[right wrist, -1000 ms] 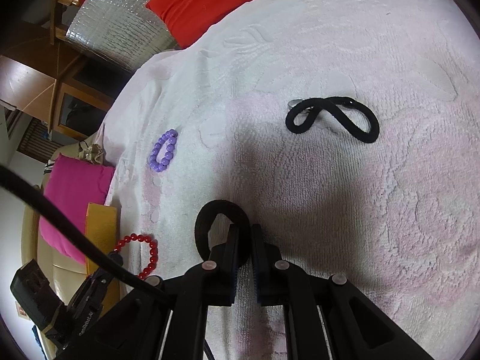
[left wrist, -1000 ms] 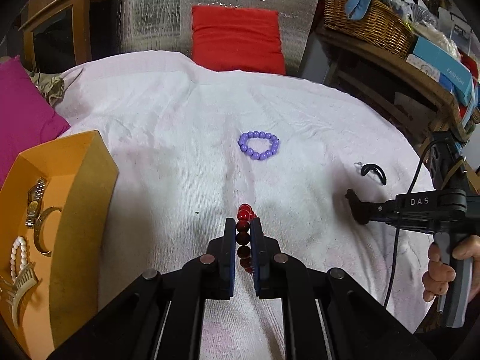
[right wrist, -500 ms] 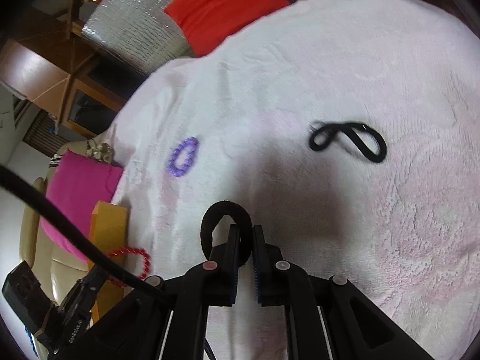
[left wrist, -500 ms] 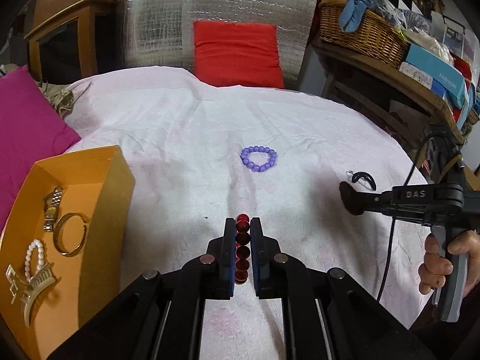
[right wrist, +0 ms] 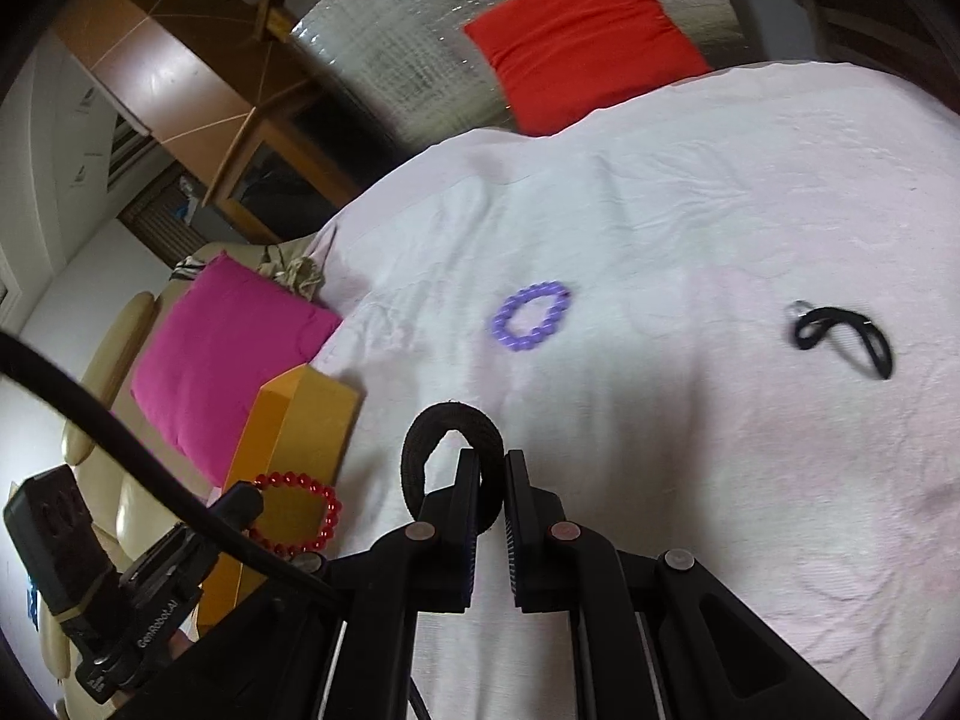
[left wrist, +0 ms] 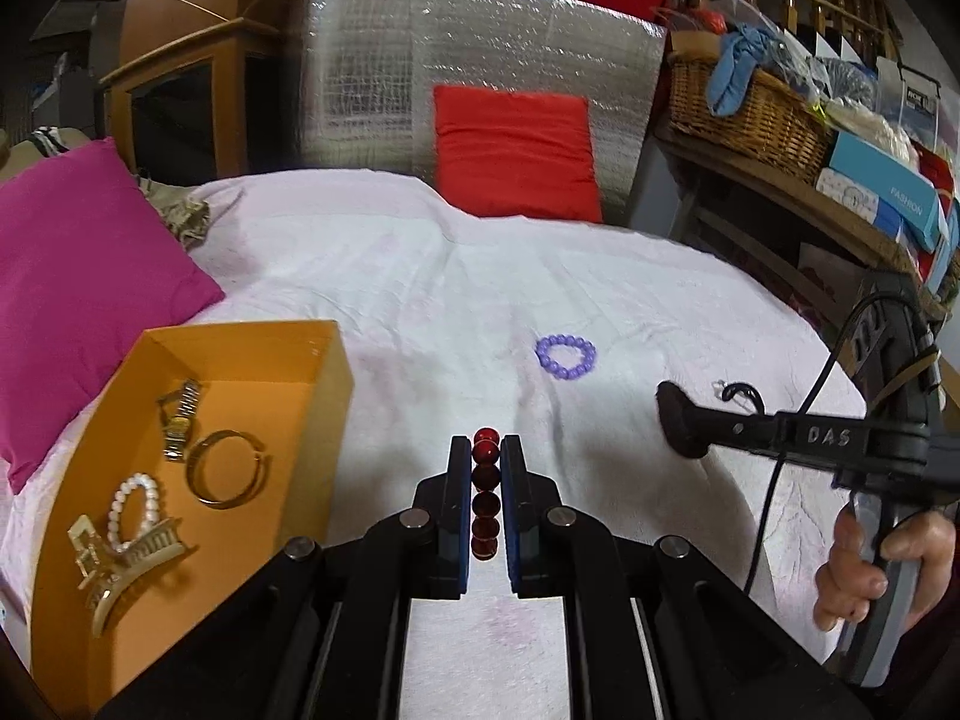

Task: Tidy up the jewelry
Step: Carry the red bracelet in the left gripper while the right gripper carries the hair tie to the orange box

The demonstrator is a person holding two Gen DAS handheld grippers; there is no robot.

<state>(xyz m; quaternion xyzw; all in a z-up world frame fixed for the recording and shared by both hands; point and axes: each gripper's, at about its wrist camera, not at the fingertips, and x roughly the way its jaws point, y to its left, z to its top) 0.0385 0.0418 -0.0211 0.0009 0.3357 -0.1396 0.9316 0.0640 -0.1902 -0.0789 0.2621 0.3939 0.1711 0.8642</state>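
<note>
My left gripper (left wrist: 486,450) is shut on a red bead bracelet (left wrist: 486,489) and holds it above the pale pink cloth; the bracelet also shows in the right wrist view (right wrist: 297,513). My right gripper (right wrist: 493,462) is shut on a black hair tie (right wrist: 453,450), also lifted off the cloth. An orange box (left wrist: 282,420) at the left holds a watch (left wrist: 180,420), a gold bangle (left wrist: 225,468), a pearl bracelet (left wrist: 133,510) and a hair claw (left wrist: 120,564). A purple bead bracelet (left wrist: 566,357) and a twisted black hair band (right wrist: 843,339) lie on the cloth.
A magenta cushion (left wrist: 78,294) lies at the left behind the box, a red cushion (left wrist: 516,150) at the back. A shelf with a wicker basket (left wrist: 750,114) and boxes stands at the right.
Both grippers have risen and drawn back from the cloth with their items. More of the orange box has come into the left wrist view.
</note>
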